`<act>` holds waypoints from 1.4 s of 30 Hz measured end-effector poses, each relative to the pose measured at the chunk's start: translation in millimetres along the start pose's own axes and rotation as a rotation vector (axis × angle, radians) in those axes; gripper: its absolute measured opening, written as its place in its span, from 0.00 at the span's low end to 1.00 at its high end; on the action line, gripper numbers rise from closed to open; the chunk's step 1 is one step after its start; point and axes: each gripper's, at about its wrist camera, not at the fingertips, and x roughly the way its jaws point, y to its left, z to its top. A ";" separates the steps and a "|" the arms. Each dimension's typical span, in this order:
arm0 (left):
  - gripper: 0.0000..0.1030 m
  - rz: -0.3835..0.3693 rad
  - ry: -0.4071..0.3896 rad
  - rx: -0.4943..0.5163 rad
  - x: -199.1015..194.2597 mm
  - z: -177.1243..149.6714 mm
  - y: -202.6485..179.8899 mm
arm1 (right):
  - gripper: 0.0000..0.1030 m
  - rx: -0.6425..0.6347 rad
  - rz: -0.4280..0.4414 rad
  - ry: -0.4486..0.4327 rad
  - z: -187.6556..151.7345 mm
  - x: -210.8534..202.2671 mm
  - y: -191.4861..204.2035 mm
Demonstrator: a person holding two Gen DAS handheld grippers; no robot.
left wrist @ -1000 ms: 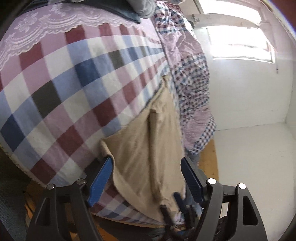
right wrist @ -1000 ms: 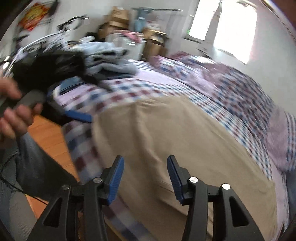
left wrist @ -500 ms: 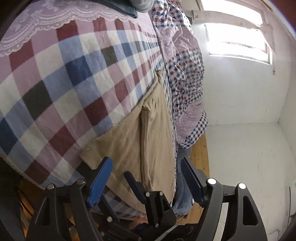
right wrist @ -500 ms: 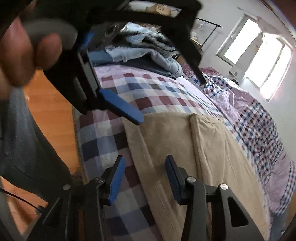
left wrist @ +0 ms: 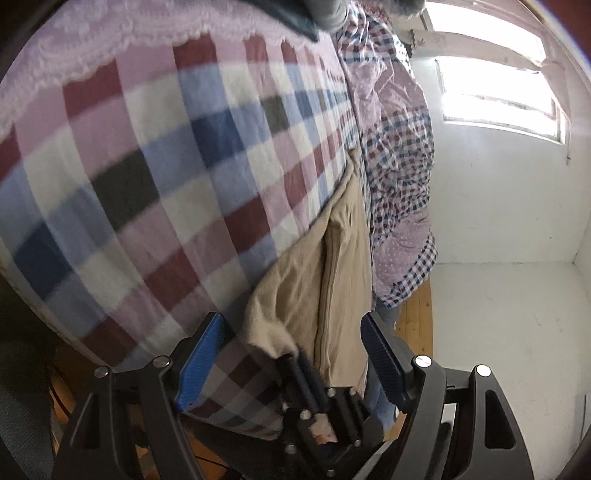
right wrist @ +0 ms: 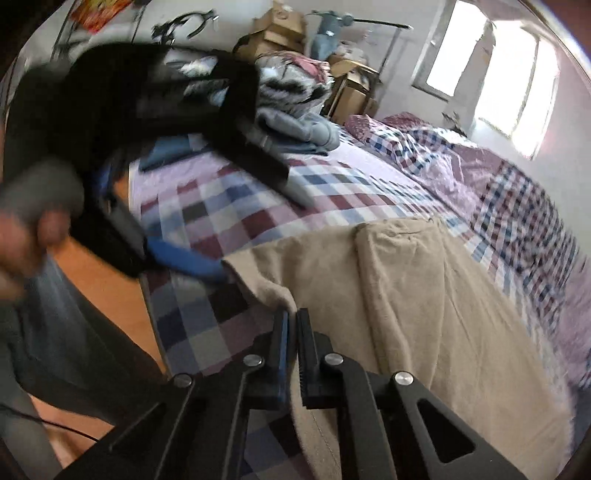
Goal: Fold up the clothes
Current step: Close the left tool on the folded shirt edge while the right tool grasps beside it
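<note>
So the beige garment [right wrist: 424, 302] was laid out on the checked bedspread [right wrist: 258, 214], near the edge of the bed, with one long side already folded over on itself so there was a doubled strip running down it. In my left wrist view the same cloth [left wrist: 332, 266] ran away from me along the bed's edge, with the fold line pretty clear down the middle.

My right gripper [right wrist: 291, 325] was pinched closed on the near corner of that garment, blue pads pressed nearly together with the cloth edge bunched right at the tips. You could see it from the other side too, the right gripper [left wrist: 291, 360] poking up with the corner caught in it.

My left gripper [left wrist: 291, 354] was spread wide, blue pads [left wrist: 201, 363] well apart, nothing between them but a view of the cloth and the bed. From the right wrist view the left gripper [right wrist: 207, 267] was blurry, one blue finger tip just beside the far corner of the garment; couldn't tell if it touched. My hand [right wrist: 26, 236] on the handle was a smear.

Pile of clothes [right wrist: 295, 110] at the far end of the bed, cardboard boxes [right wrist: 280, 33] behind it, a rumpled checked duvet [right wrist: 517, 192] toward the window [right wrist: 509, 77]. Wooden floor [left wrist: 417, 321] below.
</note>
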 end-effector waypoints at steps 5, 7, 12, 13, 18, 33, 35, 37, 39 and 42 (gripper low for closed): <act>0.77 -0.015 0.014 0.041 13.0 -2.3 -10.4 | 0.03 0.071 0.042 -0.014 5.7 -10.2 -15.2; 0.77 -0.019 0.010 0.042 15.8 -1.6 -11.9 | 0.03 0.083 0.051 -0.020 7.4 -13.1 -16.7; 0.62 -0.037 -0.012 0.040 13.9 0.7 -13.0 | 0.03 0.070 0.054 -0.022 6.4 -18.7 -9.9; 0.51 -0.032 -0.018 0.046 13.0 1.4 -14.1 | 0.03 0.057 0.048 -0.022 6.0 -19.2 -7.5; 0.11 0.033 0.002 0.057 16.7 2.8 -13.1 | 0.08 -0.018 -0.057 -0.023 3.5 -17.3 5.2; 0.03 -0.071 -0.007 0.131 1.1 4.2 -32.2 | 0.66 -0.183 -0.355 0.025 6.0 8.8 22.6; 0.03 -0.090 -0.004 0.136 3.2 6.0 -36.7 | 0.66 -0.172 -0.380 0.045 6.9 14.5 16.8; 0.03 -0.112 -0.004 0.141 3.3 7.1 -40.1 | 0.65 -0.168 -0.400 0.065 7.1 20.0 12.1; 0.03 -0.134 -0.006 0.147 2.3 7.8 -43.6 | 0.65 -0.167 -0.410 0.070 7.9 23.1 9.9; 0.03 -0.155 -0.005 0.156 1.5 9.1 -48.3 | 0.59 -0.167 -0.413 0.068 11.2 26.4 6.7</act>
